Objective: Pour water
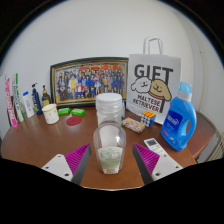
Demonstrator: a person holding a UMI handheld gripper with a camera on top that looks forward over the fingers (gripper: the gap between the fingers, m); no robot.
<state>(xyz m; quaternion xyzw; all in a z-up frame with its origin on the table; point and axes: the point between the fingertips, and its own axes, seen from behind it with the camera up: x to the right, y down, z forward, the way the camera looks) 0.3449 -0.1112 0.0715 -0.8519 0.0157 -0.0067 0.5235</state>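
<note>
My claw point(109, 163) is released, fingers spread. The glass point(109, 147) stands at 12 o'clock between them, on the table point(40, 140). Likely rigid, slick, fragile: grasp mid-wall, squarely.

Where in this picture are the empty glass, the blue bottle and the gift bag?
Glass point(109, 150): gripper view, on its clear side wall, between the open tongs' fingers.
Blue bottle point(181, 121): gripper view, on its front label.
Gift bag point(155, 82): gripper view, on its white printed front.
</note>
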